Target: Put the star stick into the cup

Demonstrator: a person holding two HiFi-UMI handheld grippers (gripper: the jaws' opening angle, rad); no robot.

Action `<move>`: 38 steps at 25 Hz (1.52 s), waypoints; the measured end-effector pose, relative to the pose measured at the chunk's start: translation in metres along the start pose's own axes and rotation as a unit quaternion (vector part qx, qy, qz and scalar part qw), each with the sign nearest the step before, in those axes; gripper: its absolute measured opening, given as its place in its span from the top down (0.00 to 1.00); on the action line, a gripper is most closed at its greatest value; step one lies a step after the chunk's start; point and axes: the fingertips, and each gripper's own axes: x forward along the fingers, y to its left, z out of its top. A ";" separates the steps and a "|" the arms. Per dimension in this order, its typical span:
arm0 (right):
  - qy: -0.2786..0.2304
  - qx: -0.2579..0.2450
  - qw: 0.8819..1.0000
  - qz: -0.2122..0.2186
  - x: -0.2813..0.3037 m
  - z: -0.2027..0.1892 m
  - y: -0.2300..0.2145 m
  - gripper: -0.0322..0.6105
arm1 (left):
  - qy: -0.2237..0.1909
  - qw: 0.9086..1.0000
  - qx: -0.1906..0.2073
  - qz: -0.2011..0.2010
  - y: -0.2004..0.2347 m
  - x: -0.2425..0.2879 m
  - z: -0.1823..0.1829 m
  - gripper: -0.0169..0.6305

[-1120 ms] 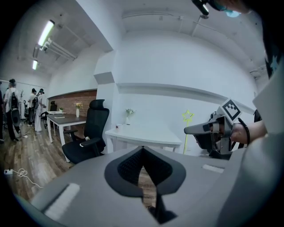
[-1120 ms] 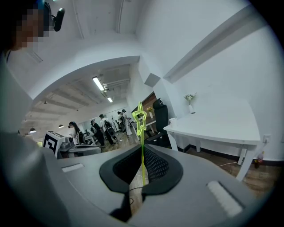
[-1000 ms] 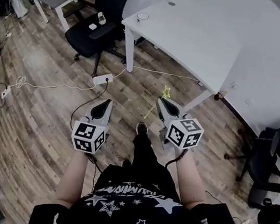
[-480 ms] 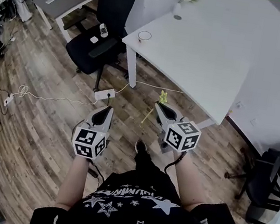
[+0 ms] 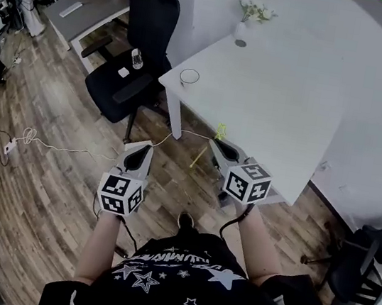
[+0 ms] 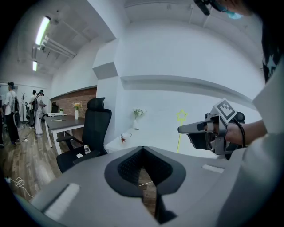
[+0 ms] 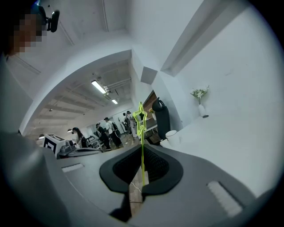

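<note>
The star stick (image 5: pixel 208 146) is a thin yellow-green rod with a star on top. My right gripper (image 5: pixel 215 145) is shut on its lower part and holds it upright, just short of the white table's (image 5: pixel 287 91) near edge. In the right gripper view the star stick (image 7: pixel 141 133) rises from between the jaws. The cup (image 5: pixel 188 77), small and clear-rimmed, stands near the table's left corner, and appears as the cup (image 7: pixel 171 135) ahead and the cup (image 6: pixel 126 137) in the left gripper view. My left gripper (image 5: pixel 138 156) is shut and empty over the floor, left of the right gripper (image 6: pixel 184 129).
A black office chair (image 5: pixel 136 53) stands left of the table. A vase of flowers (image 5: pixel 246 22) sits at the table's far side. A power strip cable (image 5: pixel 69 147) trails over the wooden floor. Another desk (image 5: pixel 85 6) and people (image 7: pixel 106 131) are farther off.
Both grippers and the person have moved toward the white table. The star stick stays in the right gripper and now sits close to the table's edge.
</note>
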 end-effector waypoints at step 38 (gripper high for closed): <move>-0.072 0.018 0.997 -0.015 0.202 0.169 -0.103 0.90 | -0.025 0.997 0.002 -0.074 0.137 0.220 0.098 0.97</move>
